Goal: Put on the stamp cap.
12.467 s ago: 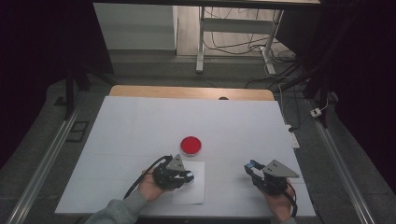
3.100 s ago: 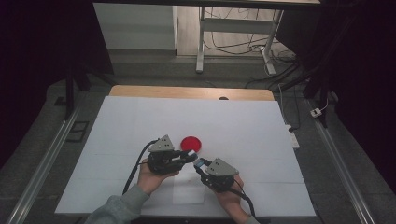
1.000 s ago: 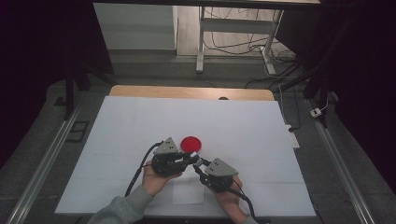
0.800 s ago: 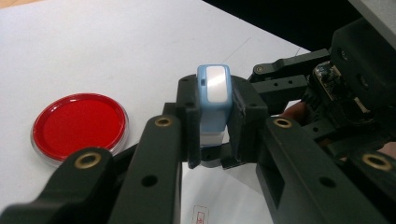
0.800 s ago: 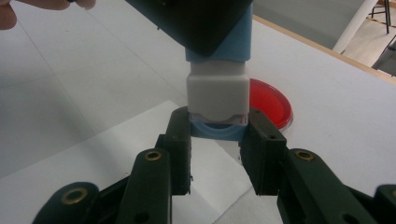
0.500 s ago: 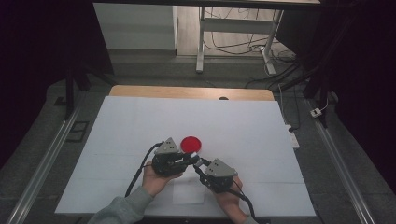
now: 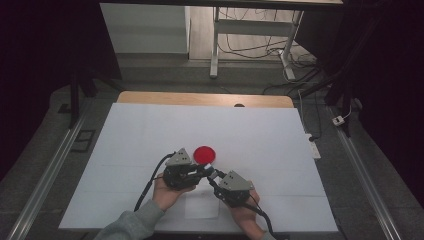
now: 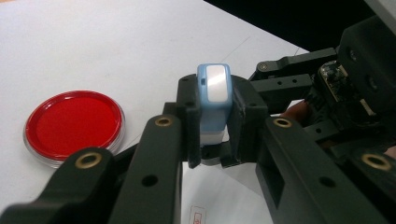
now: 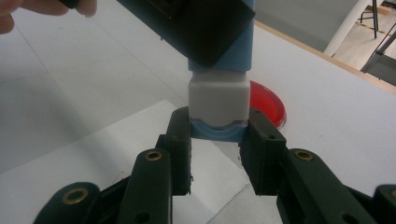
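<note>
High view
Near the table's front edge, left gripper: held in the left hand, jaws pointing right, meeting the right gripper's tips.
Right gripper: held in the right hand, jaws pointing left and away.
Red dish: flat on the white table, just beyond both grippers.
Paper sheet: flat on the table between the two hands.
Held object: too small to make out from above.

Left gripper view
Left gripper: jaws narrow, clamped on the sides of a blue and white block.
Block: upright between the jaws, pale face up, white end low.
Red dish: clear-rimmed, lying at left, apart from the jaws.
Right gripper: dark linkage just behind the block at right.

Right gripper view
Right gripper: jaws narrow, pressing the blue lower end of the block from both sides.
Block: white section just above the jaws, blue section higher, gripped at top by the left gripper's black jaws.
Red dish: partly hidden behind the block.
Paper sheet: under the jaws.
</note>
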Tool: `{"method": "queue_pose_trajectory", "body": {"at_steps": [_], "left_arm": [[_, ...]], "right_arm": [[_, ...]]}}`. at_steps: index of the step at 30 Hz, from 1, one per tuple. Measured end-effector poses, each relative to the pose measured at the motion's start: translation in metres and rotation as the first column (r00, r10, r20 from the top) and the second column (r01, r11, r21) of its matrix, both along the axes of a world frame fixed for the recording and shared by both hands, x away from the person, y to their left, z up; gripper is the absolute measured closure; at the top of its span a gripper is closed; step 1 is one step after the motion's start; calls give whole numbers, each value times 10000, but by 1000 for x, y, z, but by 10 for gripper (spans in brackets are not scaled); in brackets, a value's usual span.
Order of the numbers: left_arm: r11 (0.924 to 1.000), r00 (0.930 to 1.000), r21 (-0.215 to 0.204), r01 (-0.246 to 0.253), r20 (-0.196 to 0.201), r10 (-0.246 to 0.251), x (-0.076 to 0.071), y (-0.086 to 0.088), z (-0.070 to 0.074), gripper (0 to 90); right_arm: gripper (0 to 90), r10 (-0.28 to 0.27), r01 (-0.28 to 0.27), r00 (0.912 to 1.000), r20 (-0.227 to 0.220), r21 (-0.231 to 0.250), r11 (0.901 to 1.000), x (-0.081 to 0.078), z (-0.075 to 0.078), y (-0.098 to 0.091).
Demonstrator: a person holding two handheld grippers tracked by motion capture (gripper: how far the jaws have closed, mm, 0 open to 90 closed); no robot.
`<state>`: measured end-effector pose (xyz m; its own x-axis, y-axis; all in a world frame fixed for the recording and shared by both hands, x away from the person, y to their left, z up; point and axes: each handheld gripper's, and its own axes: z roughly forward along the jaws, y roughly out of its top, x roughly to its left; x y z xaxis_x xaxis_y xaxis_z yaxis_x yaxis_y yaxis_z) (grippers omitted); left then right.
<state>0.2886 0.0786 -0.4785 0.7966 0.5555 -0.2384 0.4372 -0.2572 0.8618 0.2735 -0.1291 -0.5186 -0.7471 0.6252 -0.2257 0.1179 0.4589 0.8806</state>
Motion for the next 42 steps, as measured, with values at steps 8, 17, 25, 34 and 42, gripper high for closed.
{"method": "queue_pose_trajectory", "body": {"at_steps": [8, 17, 25, 34, 42], "left_arm": [[9999, 9999, -128, 66, -91, -67, 0, 1, -1, 759], [9999, 9998, -84, 137, -136, -138, 1, 0, -3, 759], [9998, 9998, -162, 93, -189, -96, 0, -1, -5, 760], [10000, 9998, -67, 27, -201, -29, 1, 0, -4, 758], [9999, 10000, -116, -6, -27, 6, 0, 0, -3, 758]], "right_arm": [[651, 49, -51, 9999, 128, 96, 9999, -1, 1, -1], [650, 144, -140, 9997, 206, -201, 9997, -2, 2, 0], [650, 182, -176, 9995, 273, -247, 9995, -2, 3, -1], [645, 307, -311, 9995, -101, -388, 9988, 2, 0, -1], [623, 410, -414, 9989, -247, -133, 9991, 3, 1, -4]]}}
